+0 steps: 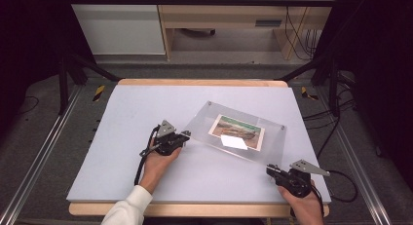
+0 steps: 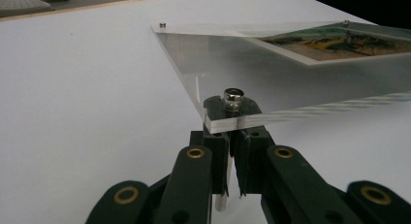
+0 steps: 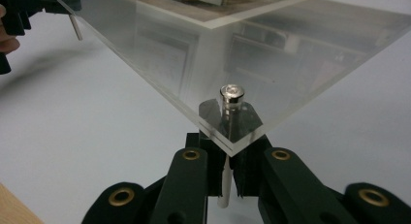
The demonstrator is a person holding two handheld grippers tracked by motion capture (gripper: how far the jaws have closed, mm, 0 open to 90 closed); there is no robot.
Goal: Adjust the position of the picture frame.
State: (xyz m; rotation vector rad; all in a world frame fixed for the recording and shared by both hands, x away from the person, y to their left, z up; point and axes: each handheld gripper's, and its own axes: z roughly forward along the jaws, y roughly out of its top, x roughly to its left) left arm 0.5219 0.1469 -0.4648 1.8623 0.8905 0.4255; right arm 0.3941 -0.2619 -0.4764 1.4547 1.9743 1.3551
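Note:
A clear acrylic picture frame [image 1: 204, 123] with a landscape photo [image 1: 237, 131] in it hangs slightly above the white table, right of centre. Silver bolts sit at its corners and thin pins hang below them. My left gripper [image 1: 184, 136] is shut on the pin under the frame's near-left corner; in the left gripper view the bolt head [image 2: 233, 95] stands just above my left gripper [image 2: 231, 136]. My right gripper [image 1: 271, 169] is shut on the pin under the near-right corner, below its bolt [image 3: 231, 94]. In the right gripper view my right gripper [image 3: 227, 144] shows under that corner, with the other hand far left.
The white board [image 1: 136, 113] lies on a wooden table whose edge [image 1: 195, 82] shows at the back. Black stand legs [image 1: 63, 79] flank the table. Cables [image 1: 336, 132] trail on the floor at the right. Wooden furniture [image 1: 219, 20] stands behind.

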